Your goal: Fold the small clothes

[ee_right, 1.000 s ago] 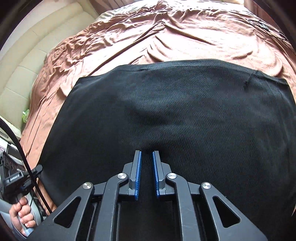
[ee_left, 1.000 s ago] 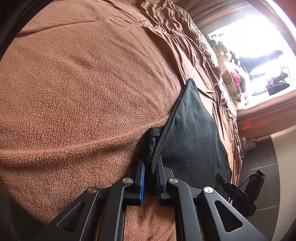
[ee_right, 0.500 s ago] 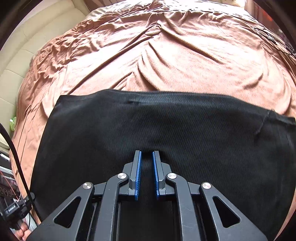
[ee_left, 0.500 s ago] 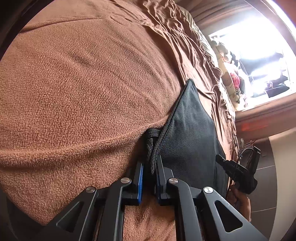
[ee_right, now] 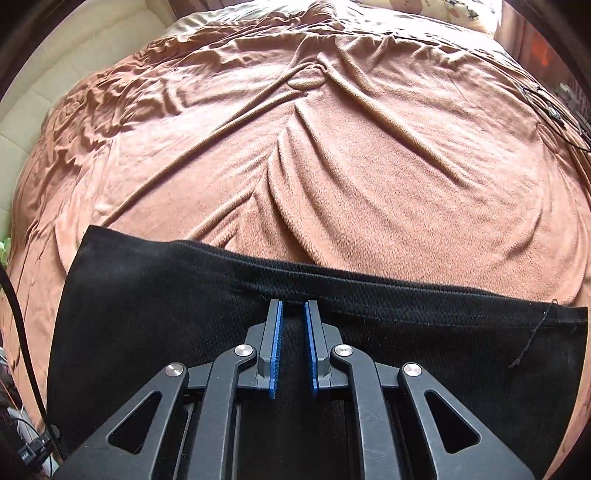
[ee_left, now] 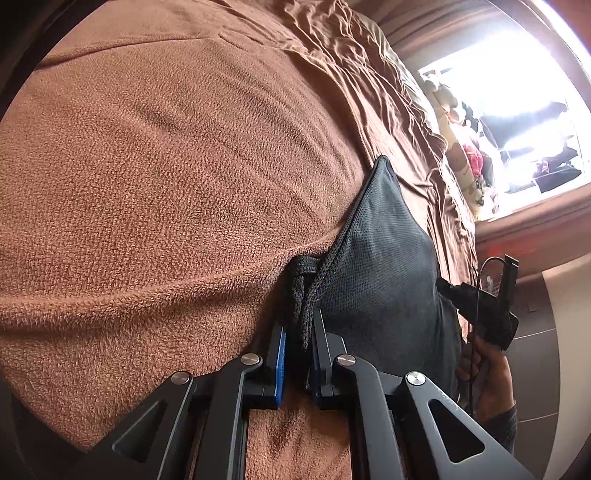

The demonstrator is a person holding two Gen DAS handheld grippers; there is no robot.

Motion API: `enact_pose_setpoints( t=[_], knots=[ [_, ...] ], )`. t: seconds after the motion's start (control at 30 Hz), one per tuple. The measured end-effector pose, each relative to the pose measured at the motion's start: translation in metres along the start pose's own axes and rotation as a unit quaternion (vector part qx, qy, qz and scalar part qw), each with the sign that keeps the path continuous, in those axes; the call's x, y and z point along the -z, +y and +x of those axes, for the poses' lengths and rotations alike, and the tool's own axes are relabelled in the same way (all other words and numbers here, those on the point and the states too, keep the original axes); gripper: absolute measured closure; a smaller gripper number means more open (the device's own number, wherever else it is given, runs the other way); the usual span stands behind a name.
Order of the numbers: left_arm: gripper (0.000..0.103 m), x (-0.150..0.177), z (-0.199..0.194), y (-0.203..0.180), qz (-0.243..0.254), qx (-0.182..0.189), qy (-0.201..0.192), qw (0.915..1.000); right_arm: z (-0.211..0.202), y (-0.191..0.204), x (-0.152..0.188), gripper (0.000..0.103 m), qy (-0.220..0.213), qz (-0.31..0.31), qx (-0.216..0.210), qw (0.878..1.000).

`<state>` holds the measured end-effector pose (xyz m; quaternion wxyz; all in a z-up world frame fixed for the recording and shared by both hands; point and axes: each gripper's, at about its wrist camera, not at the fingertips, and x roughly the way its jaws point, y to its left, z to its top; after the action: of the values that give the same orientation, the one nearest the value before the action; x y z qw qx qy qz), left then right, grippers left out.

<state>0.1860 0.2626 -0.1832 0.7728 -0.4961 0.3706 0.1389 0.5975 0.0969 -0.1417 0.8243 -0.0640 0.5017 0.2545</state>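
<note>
A black mesh garment (ee_right: 184,295) lies on a brown fleece bed cover (ee_right: 332,166). In the left wrist view my left gripper (ee_left: 297,332) is shut on the bunched hem at a corner of the garment (ee_left: 376,266), low on the cover (ee_left: 166,166). In the right wrist view my right gripper (ee_right: 293,314) holds a narrow gap and sits over the garment, its tips at the stitched far edge. The cloth between its pads looks pinched, though the grip itself is hard to see. The right gripper's body (ee_left: 484,306) shows in a hand at the right of the left wrist view.
A cream padded headboard (ee_right: 55,74) runs along the left. A pillow (ee_right: 424,11) lies at the far end of the bed. A bright window and shelf with toys (ee_left: 472,155) are beyond the bed. A black cable (ee_right: 22,332) hangs at lower left.
The right gripper has drawn back toward me, so the garment's far edge now lies at its fingertips and more brown cover shows. The left gripper holds its corner almost still.
</note>
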Motion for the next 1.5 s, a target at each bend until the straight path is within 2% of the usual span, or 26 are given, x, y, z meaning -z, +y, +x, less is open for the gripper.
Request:
enact_pose_setpoints(
  t=[0.17,0.3,0.5,0.8,1.1,1.2,1.5],
  knots=[
    [0.093,0.003,-0.001,-0.002,0.005,-0.006,-0.008,0.9999,-0.017,0.004,0.003,0.094,-0.004,0.004,-0.020,1.000],
    [0.094,0.002,-0.003,0.003,-0.005,0.011,-0.006,0.9999,-0.036,0.006,0.018,0.094,-0.012,-0.009,-0.032,0.999],
    [0.094,0.005,-0.008,0.005,-0.010,0.029,-0.008,0.9995,-0.052,-0.006,0.049,0.094,0.010,0.007,-0.068,0.998],
    [0.095,0.007,-0.019,-0.001,-0.002,0.063,-0.010,0.9980,-0.073,-0.013,0.091,0.094,0.015,0.004,-0.084,0.996],
    [0.095,-0.001,-0.039,-0.033,0.028,0.136,-0.012,0.9902,-0.084,-0.015,0.132,0.094,0.020,0.019,-0.109,0.994],
    [0.095,-0.003,-0.043,-0.047,0.042,0.159,-0.009,0.9864,-0.086,-0.015,0.147,0.094,0.029,0.037,-0.131,0.990],
    [0.096,-0.013,-0.049,-0.086,0.075,0.187,-0.007,0.9795,-0.098,-0.022,0.181,0.094,0.016,0.067,-0.150,0.986]
  ],
)
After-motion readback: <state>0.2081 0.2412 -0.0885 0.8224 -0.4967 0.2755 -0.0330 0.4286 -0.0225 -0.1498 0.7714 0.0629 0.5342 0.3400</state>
